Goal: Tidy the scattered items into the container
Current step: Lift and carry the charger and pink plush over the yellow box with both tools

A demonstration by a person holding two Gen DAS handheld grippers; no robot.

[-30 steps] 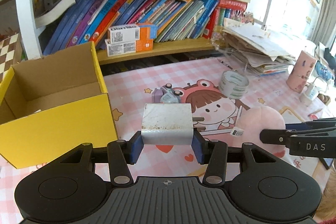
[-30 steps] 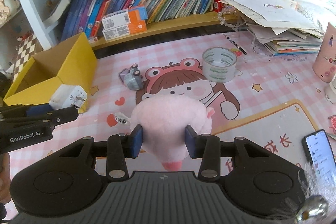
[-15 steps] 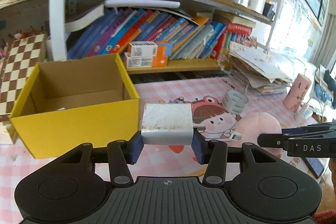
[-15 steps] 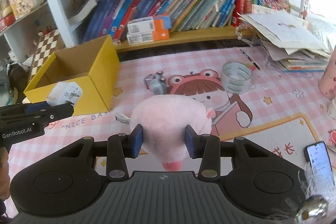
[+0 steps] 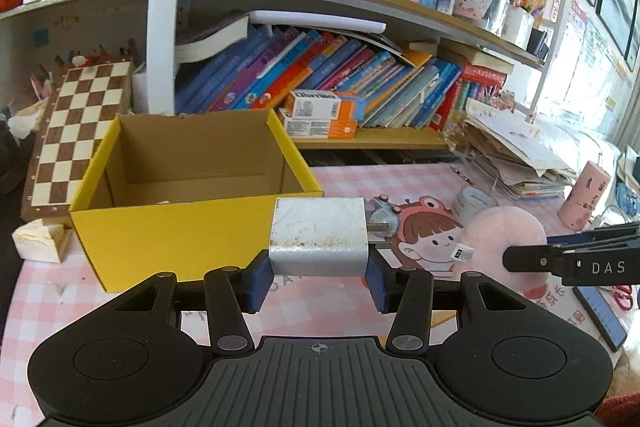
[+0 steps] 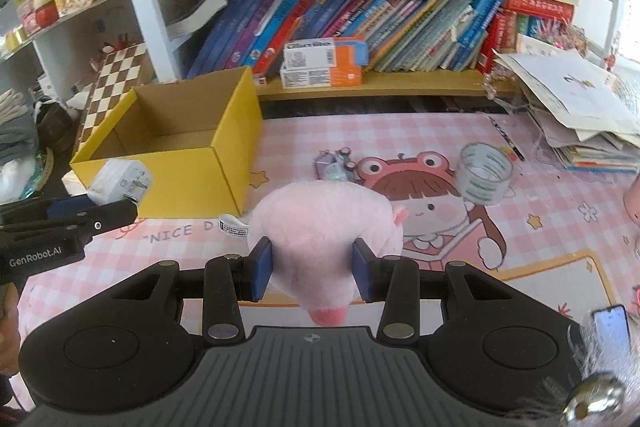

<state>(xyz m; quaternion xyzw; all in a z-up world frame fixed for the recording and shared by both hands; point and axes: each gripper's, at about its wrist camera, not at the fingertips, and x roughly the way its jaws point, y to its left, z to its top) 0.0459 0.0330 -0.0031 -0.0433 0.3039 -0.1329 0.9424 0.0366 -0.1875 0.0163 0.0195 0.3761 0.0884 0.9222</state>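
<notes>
Left wrist view
Left gripper (image 5: pixel 318 281): clamped on a white charger (image 5: pixel 318 237), blue pads pressed to its two sides; the plug prongs stick out to the right.
Charger place: held in the air in front of the near wall of the yellow box (image 5: pixel 176 231), at its right corner, not inside it.
Yellow box: open top, brown cardboard inside, standing on the pink checked mat (image 5: pixel 340 179) next to a chessboard (image 5: pixel 76 135).
Right gripper, seen here: its black finger enters from the right edge against the pink plush toy (image 5: pixel 504 239).
Tape roll (image 5: pixel 472 201): on the mat behind the plush toy.

Right wrist view
Right gripper (image 6: pixel 313 269): squeezed on the pink plush toy (image 6: pixel 324 227), pads sunk into its soft sides; a white label hangs at the toy's left.
Plush place: lifted above the mat (image 6: pixel 400 135), right of the yellow box (image 6: pixel 180 167) and outside it.
Left gripper, seen here: at the left edge, carrying the white charger (image 6: pixel 118 181) before the box's front wall.
Small grey toy (image 6: pixel 334 163): lying on the mat behind the plush.
Tape roll (image 6: pixel 484 173): standing on the mat, well apart from the box.
Phone (image 6: pixel 610 325): at the lower right, screen lit.
</notes>
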